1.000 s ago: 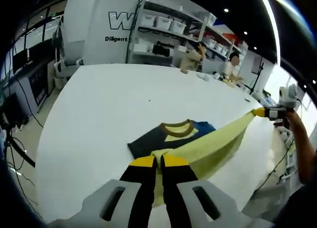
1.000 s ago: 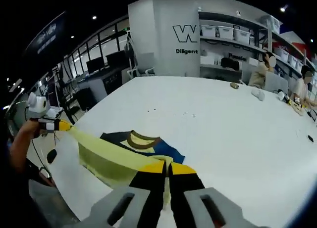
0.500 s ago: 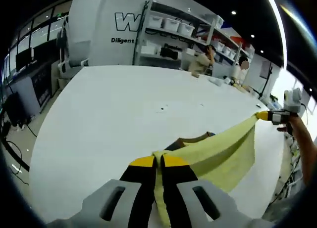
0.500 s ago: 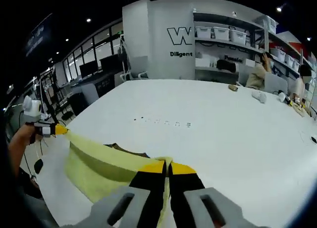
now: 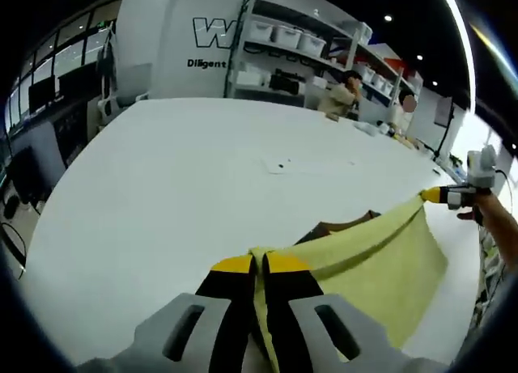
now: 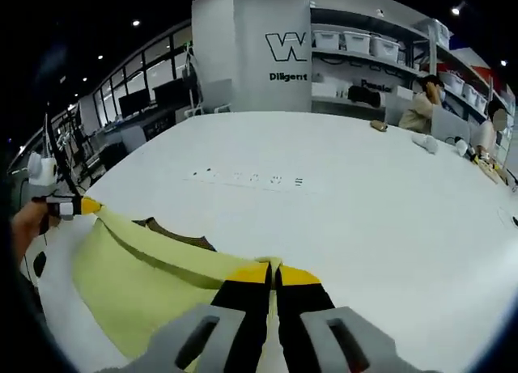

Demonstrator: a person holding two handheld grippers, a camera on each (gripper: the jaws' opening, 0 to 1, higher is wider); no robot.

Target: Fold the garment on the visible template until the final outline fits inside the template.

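The left tongs (image 5: 259, 264) are closed on an edge of the yellow garment (image 5: 380, 256), the cloth pinched between the two black, yellow-tipped jaws; the right tongs (image 6: 273, 272) are likewise clamped on the same yellow garment (image 6: 154, 268), with a strip of cloth showing between their jaws; the garment hangs as a taut band between the two tongs, held up over the near edge of the white table (image 5: 178, 187), its lower part sagging down toward the table top; in the left gripper view the right tongs (image 5: 433, 196) appear at the far end of the band, yellow tip biting a corner of the cloth, with a person's hand (image 5: 486, 215) behind them; in the right gripper view the left tongs (image 6: 85, 205) appear at the other end, also biting a corner, with a hand (image 6: 28, 223) gripping the handle; behind the stretched yellow edge a brown collar (image 5: 344, 225) of the garment peeks out, lying on the table, and the same brown collar (image 6: 174, 235) shows just beyond the band in the right gripper view; farther in on the table there is a row of small dark marks (image 6: 247, 178); beyond the far edge of the table stand shelves (image 5: 291, 53) with white bins, and two people (image 6: 425, 106) sit by them.
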